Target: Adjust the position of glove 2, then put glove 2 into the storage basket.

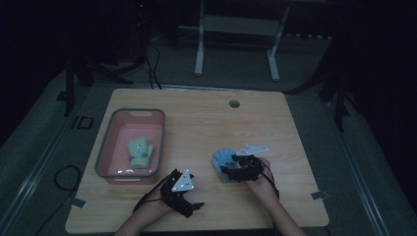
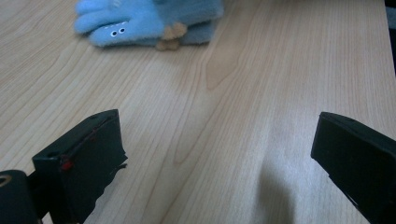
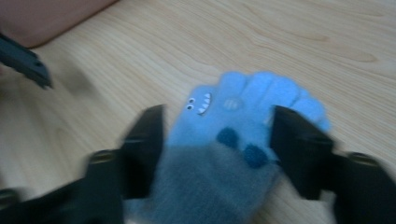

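- While the room was dim, the wooden table (image 1: 196, 128) carried a pink bin (image 1: 105, 147) at its left, with a yellow-green glove (image 1: 140, 151) lying inside.
- Blue glove (image 1: 223, 158) lay flat on the table right of centre, well apart from the bin; nothing lay between them.
- Left gripper (image 1: 183, 189) sat low near the front edge, jaws wide apart over bare wood, holding nothing.
- Right gripper (image 3: 217, 135) had its jaws spread on either side of the blue glove's grey cuff; grip not confirmed, view blurred.
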Demonstrator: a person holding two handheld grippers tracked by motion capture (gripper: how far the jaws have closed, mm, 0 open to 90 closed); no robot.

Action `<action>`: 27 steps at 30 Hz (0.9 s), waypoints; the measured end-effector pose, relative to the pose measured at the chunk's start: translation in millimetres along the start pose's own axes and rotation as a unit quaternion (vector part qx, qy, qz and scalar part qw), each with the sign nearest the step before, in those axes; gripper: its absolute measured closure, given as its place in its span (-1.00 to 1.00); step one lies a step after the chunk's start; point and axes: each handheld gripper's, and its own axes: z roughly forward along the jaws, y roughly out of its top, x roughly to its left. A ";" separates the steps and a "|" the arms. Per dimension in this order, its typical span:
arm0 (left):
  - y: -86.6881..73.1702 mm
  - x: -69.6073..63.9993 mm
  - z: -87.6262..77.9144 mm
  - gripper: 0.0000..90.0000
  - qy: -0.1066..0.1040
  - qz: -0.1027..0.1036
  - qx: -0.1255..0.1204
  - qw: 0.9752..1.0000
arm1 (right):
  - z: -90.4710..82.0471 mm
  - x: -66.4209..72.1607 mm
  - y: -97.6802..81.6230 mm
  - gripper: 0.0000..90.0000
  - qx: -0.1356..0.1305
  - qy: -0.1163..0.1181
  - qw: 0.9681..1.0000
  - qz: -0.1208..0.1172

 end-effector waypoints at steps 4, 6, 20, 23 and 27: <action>3.1 -0.8 -0.6 -0.94 -0.001 -0.004 -0.007 1.000 | -1.6 -4.4 0.1 -0.56 0.000 0.024 1.000 0.009; 5.7 -3.1 -0.1 -0.94 -0.004 -0.006 -0.005 1.000 | -3.3 -6.2 -0.4 -0.58 0.005 0.027 1.000 0.003; 35.6 -10.2 18.4 -0.74 0.004 0.047 0.005 0.999 | -31.6 -39.1 5.9 -0.69 -0.023 0.052 0.998 0.034; 47.1 -8.8 22.3 -0.65 0.011 0.067 -0.012 0.998 | -32.5 -44.2 8.7 -0.74 -0.029 0.050 0.997 0.043; 62.4 -7.3 33.9 -0.59 0.005 0.092 -0.012 0.996 | -25.2 -48.0 13.2 -0.72 -0.026 0.057 0.997 0.045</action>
